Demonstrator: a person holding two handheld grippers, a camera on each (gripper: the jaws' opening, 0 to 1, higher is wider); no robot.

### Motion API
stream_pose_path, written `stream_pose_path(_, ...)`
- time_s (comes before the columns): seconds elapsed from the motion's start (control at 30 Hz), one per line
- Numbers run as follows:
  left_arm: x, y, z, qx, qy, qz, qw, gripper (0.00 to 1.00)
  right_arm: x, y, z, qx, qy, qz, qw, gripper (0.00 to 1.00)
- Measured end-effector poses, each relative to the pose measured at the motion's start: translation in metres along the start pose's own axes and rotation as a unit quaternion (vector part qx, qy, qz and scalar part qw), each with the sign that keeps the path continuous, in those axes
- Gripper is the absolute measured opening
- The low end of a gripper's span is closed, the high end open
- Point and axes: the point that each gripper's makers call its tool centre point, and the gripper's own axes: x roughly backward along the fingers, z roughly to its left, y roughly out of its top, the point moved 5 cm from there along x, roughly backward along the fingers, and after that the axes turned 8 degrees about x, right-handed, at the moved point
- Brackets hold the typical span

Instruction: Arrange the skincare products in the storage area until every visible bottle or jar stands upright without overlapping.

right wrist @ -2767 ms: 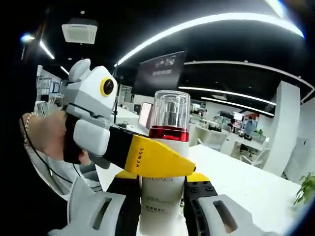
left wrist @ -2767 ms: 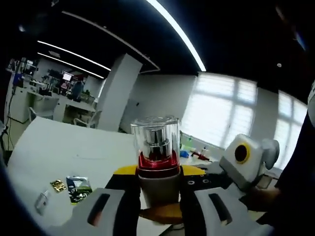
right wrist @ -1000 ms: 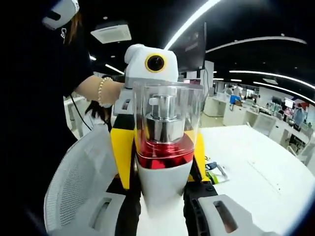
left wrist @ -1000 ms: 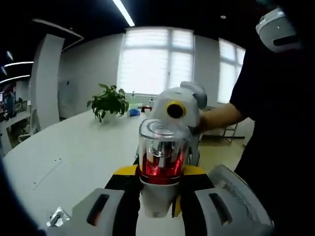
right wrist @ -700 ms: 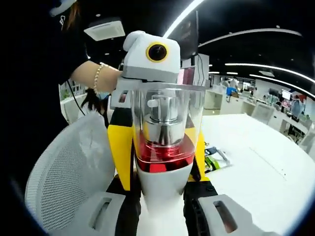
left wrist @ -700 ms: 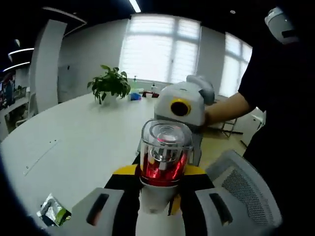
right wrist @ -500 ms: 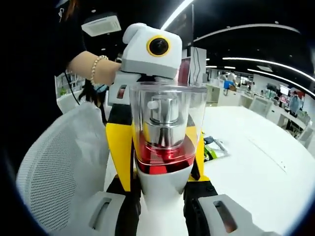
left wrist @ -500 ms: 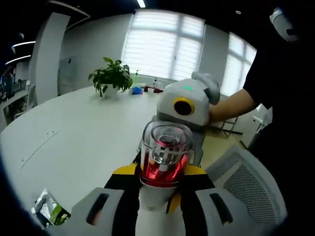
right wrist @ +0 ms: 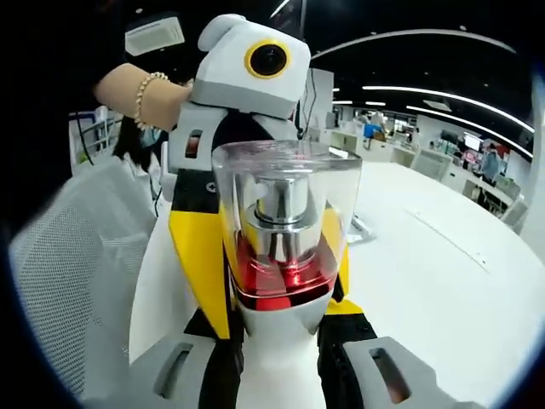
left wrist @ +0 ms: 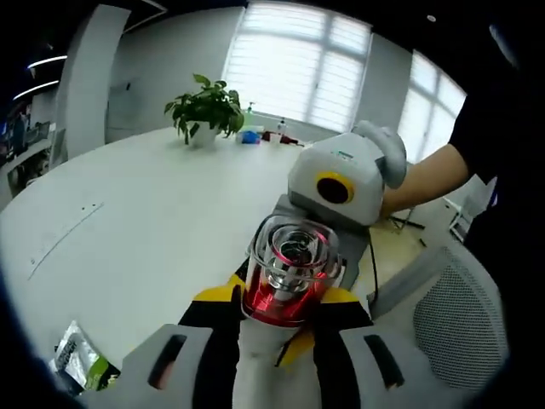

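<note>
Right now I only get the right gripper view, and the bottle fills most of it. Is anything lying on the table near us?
Observer: Yes, a small packet lies flat on the white table, at the lower left of the left gripper view.
Operator: Anything else on that table?
Observer: A potted plant stands at its far side, in front of the window.
Operator: Is the plant alone there?
Observer: No, a few small items sit beside it. They are too small to tell what they are.
</note>
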Motion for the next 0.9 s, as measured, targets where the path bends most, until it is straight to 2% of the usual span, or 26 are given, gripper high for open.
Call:
stream_pose_path(0.03, -0.003, -0.001, 0.002, 0.0, -0.001, 0.002, 1.0, 0.27, -0.001, -0.004, -0.002, -0.002, 0.0, 0.003, 1.0, 0.24)
stream_pose_path(0.07, -0.004, 0.001, 0.002, 0.001, -0.005, -0.004, 1.0, 0.27, -0.001, -0.002, -0.005, 0.004, -0.002, -0.01, 0.9999, 0.24)
stream_pose_path(0.1, -0.004, 0.003, 0.004, 0.003, -0.001, -0.012, 0.9999, 0.27, -0.001, -0.003, -0.008, -0.013, -0.008, -0.01, 0.9998, 0.24)
stream_pose_path(0.37, -0.01, 0.011, 0.013, 0.006, -0.002, -0.023, 0.9997, 0.27, 0.0, -0.007, -0.023, 0.004, 0.002, -0.008, 1.0, 0.25)
stream_pose_path(0.6, -0.01, 0.011, 0.013, 0.007, -0.004, -0.026, 0.9996, 0.28, 0.001, -0.004, -0.018, 0.01, 0.004, -0.014, 0.9999, 0.25)
stream_pose_path(0.9, -0.009, 0.009, 0.014, 0.017, 0.0, -0.025, 0.9995, 0.28, 0.002, -0.002, -0.017, -0.013, -0.003, -0.017, 0.9998, 0.27)
